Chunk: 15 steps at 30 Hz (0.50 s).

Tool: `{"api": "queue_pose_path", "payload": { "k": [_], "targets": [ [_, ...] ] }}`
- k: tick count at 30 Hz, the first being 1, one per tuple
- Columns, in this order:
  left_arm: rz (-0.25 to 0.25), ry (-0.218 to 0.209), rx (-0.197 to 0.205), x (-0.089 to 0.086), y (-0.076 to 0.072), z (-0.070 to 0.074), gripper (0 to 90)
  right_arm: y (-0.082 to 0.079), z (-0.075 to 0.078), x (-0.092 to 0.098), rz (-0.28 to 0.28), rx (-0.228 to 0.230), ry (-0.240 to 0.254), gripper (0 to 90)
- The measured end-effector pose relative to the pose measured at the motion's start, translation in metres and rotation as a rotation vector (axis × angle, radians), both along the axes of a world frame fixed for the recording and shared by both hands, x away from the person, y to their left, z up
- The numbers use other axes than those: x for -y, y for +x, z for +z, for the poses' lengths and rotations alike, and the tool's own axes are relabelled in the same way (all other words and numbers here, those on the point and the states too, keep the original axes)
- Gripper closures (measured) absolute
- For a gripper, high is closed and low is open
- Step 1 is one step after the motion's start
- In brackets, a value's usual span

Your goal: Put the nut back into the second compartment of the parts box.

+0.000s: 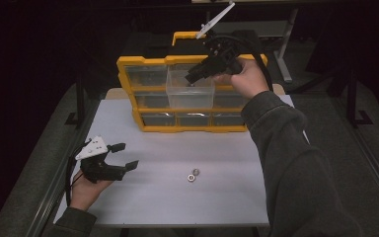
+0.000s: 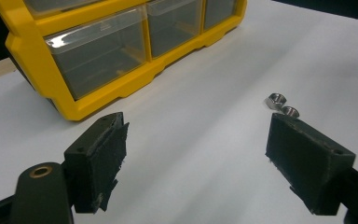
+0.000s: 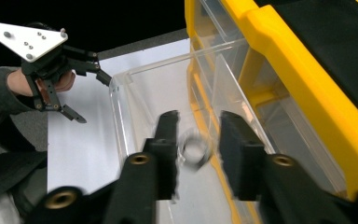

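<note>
White table [image 1: 153,197]: nut [image 3: 195,150] loose between the parted right tongs [image 3: 198,140] above clear drawer [image 1: 189,94] (left tongs [image 2: 193,154] wide).

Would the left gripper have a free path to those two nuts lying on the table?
Probably yes. The left gripper rests open on the white table, and the two nuts lie apart from it with bare surface between; its own view shows them just beyond one jaw.

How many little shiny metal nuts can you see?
3: two small silver metal nuts lie side by side on the white table, and a third nut, blurred, is between the right gripper's jaws over the pulled-out clear plastic drawer. More may be hidden in drawers.
</note>
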<state>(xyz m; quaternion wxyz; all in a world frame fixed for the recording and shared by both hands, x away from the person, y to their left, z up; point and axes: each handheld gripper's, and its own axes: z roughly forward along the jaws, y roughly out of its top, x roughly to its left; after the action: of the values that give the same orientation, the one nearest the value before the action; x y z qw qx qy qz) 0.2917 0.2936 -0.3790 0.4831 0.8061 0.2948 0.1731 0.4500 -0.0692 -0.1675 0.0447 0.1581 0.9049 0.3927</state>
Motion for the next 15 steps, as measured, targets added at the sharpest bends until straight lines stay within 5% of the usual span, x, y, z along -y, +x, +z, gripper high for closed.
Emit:
{"api": "queue_pose_path", "payload": {
  "k": [6,15],
  "targets": [
    [0.001,0.000,-0.006,0.001,-0.001,0.000,19.6,-0.005,0.001,0.000,-0.014,0.010,-0.022,63.3],
    [-0.003,0.005,-0.010,0.003,-0.001,0.000,19.6,-0.023,0.017,0.010,-0.016,0.059,0.012,62.5]
  ]
}}
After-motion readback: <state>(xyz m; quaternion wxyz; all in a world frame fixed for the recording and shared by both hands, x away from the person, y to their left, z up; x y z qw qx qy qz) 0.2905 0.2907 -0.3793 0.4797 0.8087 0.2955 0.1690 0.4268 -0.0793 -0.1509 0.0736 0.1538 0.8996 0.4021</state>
